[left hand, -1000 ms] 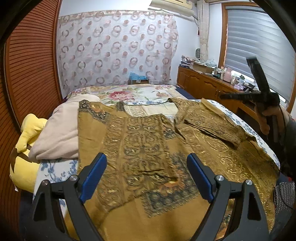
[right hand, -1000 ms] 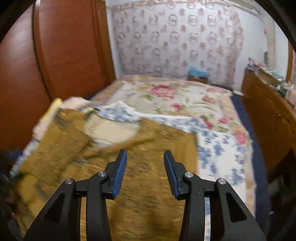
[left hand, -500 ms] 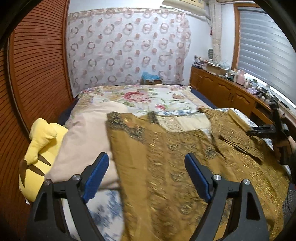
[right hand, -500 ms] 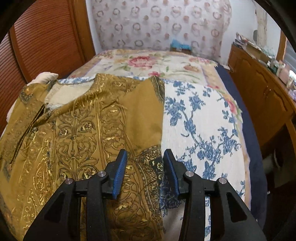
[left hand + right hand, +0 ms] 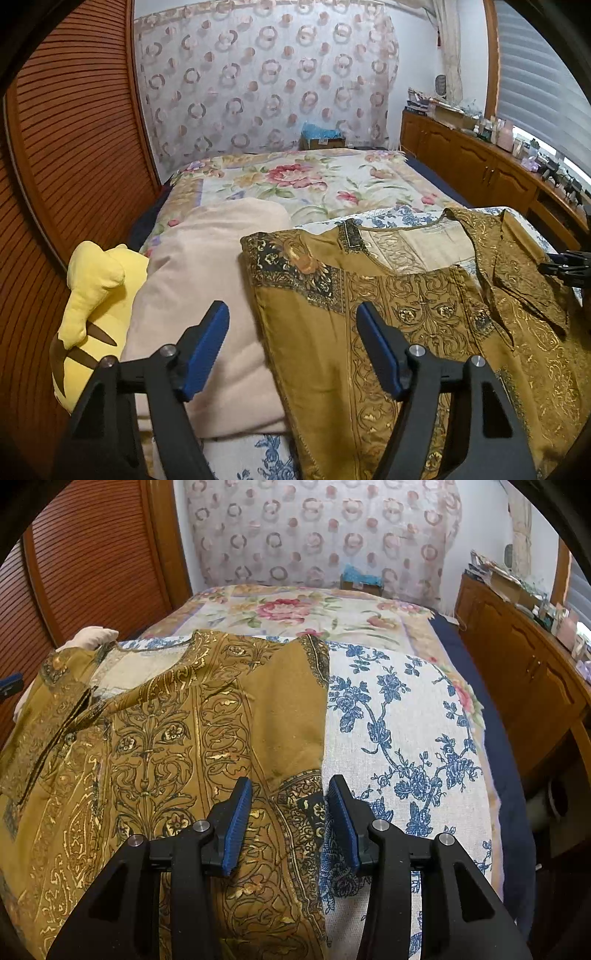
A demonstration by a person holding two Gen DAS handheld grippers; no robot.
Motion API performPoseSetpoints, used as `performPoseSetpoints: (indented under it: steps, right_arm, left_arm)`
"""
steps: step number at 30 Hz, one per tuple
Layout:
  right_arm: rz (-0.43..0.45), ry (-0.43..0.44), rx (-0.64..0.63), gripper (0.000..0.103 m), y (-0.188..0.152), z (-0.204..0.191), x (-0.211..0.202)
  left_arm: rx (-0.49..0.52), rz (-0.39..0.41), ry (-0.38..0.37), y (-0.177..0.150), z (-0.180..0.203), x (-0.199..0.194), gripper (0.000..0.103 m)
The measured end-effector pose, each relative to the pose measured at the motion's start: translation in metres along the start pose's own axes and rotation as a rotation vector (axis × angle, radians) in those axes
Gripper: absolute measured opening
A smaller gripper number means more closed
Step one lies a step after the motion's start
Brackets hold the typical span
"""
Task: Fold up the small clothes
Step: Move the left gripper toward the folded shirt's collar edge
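A mustard-gold patterned garment lies spread on the bed; it also shows in the right wrist view. One sleeve is folded in over its right part. My left gripper is open and empty, above the garment's left edge where it meets a beige pillow. My right gripper is open and empty, above the garment's right edge near its dark patterned hem. The right gripper's tip shows at the right rim of the left wrist view.
A beige pillow and a yellow plush toy lie at the bed's left. A blue-flowered cloth covers the bed under the garment. A wooden headboard stands left, wooden cabinets right.
My left gripper has moved left and forward, from over the garment's middle to its left edge. My right gripper has dropped toward the garment's right edge. Both stay open.
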State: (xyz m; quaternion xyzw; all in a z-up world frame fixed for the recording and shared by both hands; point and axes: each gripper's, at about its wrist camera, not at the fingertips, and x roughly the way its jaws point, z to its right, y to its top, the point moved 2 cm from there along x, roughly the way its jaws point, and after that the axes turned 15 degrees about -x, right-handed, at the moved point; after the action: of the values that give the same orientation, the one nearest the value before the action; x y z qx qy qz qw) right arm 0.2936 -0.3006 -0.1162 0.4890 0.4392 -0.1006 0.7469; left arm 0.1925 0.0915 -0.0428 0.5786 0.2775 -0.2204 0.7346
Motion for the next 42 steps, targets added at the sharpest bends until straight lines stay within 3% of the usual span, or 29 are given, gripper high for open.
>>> performPoseSetpoints:
  steps: [8, 12, 20, 23, 29, 35, 42]
  right_arm:
    - [0.002, 0.000, 0.000, 0.044, 0.000, 0.001, 0.000]
    - [0.002, 0.000, 0.000, 0.044, -0.001, 0.000, 0.000]
    - [0.003, 0.000, -0.001, 0.044, -0.001, 0.001, 0.000]
    - [0.003, 0.000, -0.001, 0.044, -0.001, 0.001, 0.000]
    - [0.003, 0.000, -0.001, 0.044, -0.001, 0.001, 0.000]
    - [0.001, -0.003, -0.005, 0.044, -0.001, 0.000, 0.001]
    - [-0.078, 0.040, -0.004, 0.044, 0.025, 0.017, 0.014]
  left_arm:
    - [0.011, -0.009, 0.012, 0.008, 0.003, 0.011, 0.071]
    - [-0.011, -0.036, 0.003, 0.014, -0.003, 0.024, 0.058]
    - [-0.087, -0.103, 0.010, 0.016, -0.019, 0.050, 0.057]
    - [-0.103, -0.117, -0.024, 0.014, -0.020, 0.052, 0.056]
    - [-0.084, -0.132, -0.081, 0.012, -0.010, 0.047, 0.004]
    - [-0.019, -0.087, -0.117, 0.014, 0.010, 0.020, 0.001]
    - [0.025, -0.054, -0.152, 0.019, 0.025, -0.002, 0.001]
